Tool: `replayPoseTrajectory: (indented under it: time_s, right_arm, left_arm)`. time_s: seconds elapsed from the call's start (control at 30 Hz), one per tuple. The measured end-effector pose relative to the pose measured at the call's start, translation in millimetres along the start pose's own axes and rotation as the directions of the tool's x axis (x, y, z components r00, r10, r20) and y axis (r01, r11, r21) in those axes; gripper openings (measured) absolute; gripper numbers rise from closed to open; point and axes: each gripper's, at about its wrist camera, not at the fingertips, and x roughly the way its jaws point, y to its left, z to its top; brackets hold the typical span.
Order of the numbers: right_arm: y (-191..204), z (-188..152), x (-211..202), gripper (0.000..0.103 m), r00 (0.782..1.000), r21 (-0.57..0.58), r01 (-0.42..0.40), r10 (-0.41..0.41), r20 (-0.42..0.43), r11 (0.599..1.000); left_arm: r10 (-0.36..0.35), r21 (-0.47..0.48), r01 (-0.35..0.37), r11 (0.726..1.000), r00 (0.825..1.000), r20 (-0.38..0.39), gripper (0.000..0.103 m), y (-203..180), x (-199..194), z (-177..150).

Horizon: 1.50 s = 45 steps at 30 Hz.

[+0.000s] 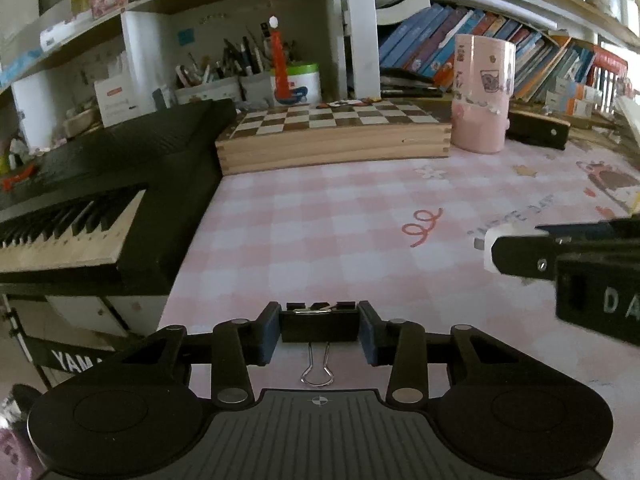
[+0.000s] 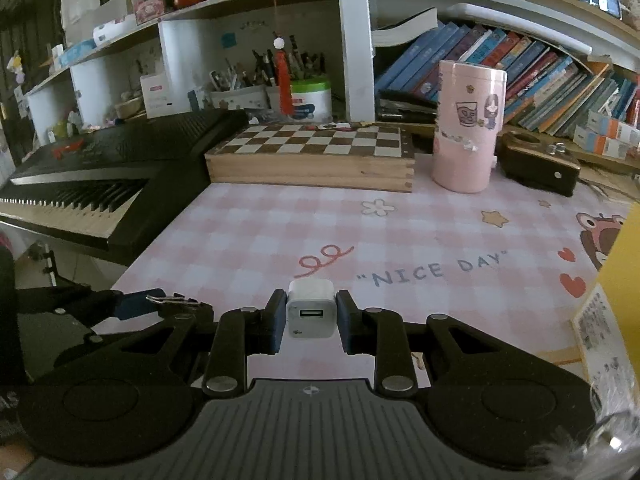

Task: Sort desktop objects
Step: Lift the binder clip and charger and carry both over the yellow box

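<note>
Left tongs [image 1: 319, 330] clamped on black clip [image 1: 319, 326], wire handle at 6 o'clock. Right tongs [image 2: 311, 318] clamped on white charger [image 2: 310, 316], above pink bench [image 2: 360, 232].

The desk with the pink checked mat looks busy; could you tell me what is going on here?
A person is sorting desk items with a handheld gripper in each hand. The left gripper is closed on a black binder clip, and the right gripper is clamped on a small white USB charger. Both are above the pink mat, near its front edge. A pink cylindrical container and a wooden chessboard box stand behind.
</note>
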Motion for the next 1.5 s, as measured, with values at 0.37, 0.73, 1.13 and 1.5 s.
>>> replayPoseTrajectory:
  time_s: [0.37, 0.73, 1.13, 1.5]
  right_arm:
    - [-15.3, -9.2, -44.1, 0.025, 1.000, 0.047, 0.012, -0.013, 0.017, 0.999]
    - [-23.4, -37.5, -122.7, 0.025, 0.998, 0.094, 0.028, -0.033, 0.045, 0.995]
    - [-26.8, -87.0, -204.8, 0.025, 0.999, 0.097, 0.043, -0.045, 0.016, 0.994]
    - [-23.1, -123.1, -266.3, 0.025, 0.999, 0.068, 0.045, -0.044, -0.021, 0.997]
  left_arm:
    - [-0.034, -0.055, 0.037, 0.998, 0.998, 0.052, 0.039, -2.6, -54.4, -0.3]
    - [-0.111, -0.121, 0.120, 0.985, 0.991, 0.076, 0.039, -14.9, -125.9, -23.6]
    - [-0.178, -0.023, 0.181, 0.983, 0.978, 0.105, 0.039, -38.5, -198.8, -48.9]
    - [-0.281, 0.063, 0.276, 0.959, 0.955, 0.098, 0.039, -63.4, -250.7, -68.5]
